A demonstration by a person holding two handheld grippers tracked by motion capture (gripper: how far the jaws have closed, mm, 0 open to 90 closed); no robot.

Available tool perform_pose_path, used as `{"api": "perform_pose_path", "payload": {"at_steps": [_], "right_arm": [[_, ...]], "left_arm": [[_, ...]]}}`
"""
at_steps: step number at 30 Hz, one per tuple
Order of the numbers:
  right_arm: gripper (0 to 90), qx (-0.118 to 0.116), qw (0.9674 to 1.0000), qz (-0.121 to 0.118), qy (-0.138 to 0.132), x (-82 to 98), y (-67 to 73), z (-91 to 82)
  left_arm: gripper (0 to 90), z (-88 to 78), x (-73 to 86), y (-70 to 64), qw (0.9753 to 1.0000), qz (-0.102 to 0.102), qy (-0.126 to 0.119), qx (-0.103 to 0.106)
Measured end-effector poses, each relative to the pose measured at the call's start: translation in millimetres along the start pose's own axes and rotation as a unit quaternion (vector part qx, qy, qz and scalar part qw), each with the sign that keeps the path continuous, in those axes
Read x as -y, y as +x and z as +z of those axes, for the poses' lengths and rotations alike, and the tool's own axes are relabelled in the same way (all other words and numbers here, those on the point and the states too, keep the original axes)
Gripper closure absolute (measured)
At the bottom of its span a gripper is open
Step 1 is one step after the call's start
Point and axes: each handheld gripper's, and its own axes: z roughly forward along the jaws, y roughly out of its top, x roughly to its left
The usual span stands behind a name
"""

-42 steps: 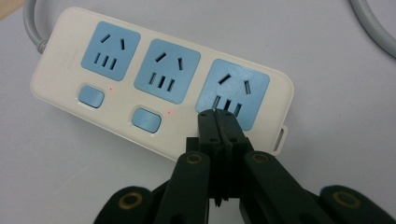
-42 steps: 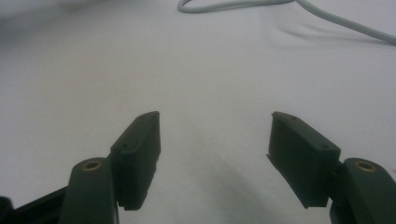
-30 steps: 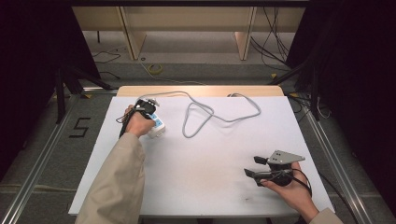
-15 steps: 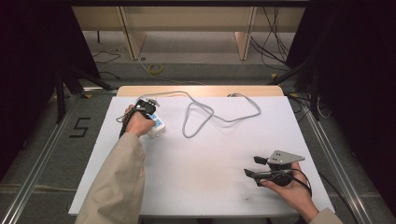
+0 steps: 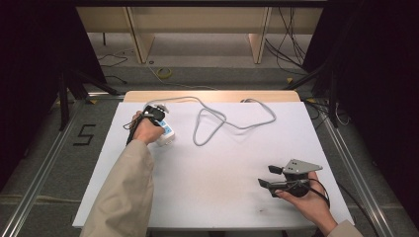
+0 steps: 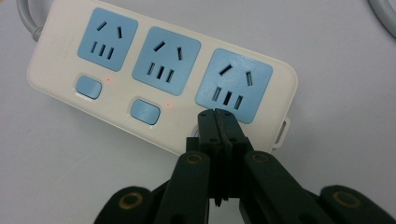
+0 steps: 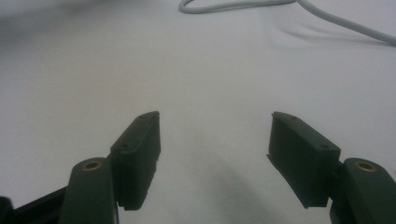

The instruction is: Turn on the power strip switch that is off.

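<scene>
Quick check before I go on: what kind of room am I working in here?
Probably a lab recording cell, not a home: a white table fenced by black curtains, aluminium frame rails on the floor, and loose cables trailing behind.

Tabletop [image 5: 217, 197]: carries everything below.
Power strip [image 5: 163, 129]: far left of the tabletop, lying flat, sockets up.
Cord [image 5: 232, 123]: runs from the power strip's far end toward the right, looping across the far middle of the tabletop.
Left gripper [image 6: 218, 122]: over the power strip's near end, tips on it, just before the last socket [image 6: 233, 85].
Left hand [image 5: 146, 129]: far left, beside the power strip.
Right gripper [image 5: 269, 177]: near right, well apart from the power strip, pointing left over bare tabletop.
Right hand [image 5: 306, 200]: near right edge, behind its gripper.
</scene>
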Motion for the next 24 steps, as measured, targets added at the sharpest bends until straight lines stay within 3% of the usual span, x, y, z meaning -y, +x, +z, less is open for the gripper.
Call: {"api": "perform_pose_path", "payload": {"at_steps": [15,24], "right_arm": [[35.0,-0.001,1.0000,-0.002,0.001,0.1,0.2,0.2],[35.0,-0.001,1.0000,-0.004,-0.001,-0.1,0.2,0.1]], "left_arm": [[90.0,0.7,-2.1,-1.5,0.9999,0.010,0.009,-0.004],[90.0,1.2,-1.9,0.0,1.0000,-0.005,0.008,0.001]]}}
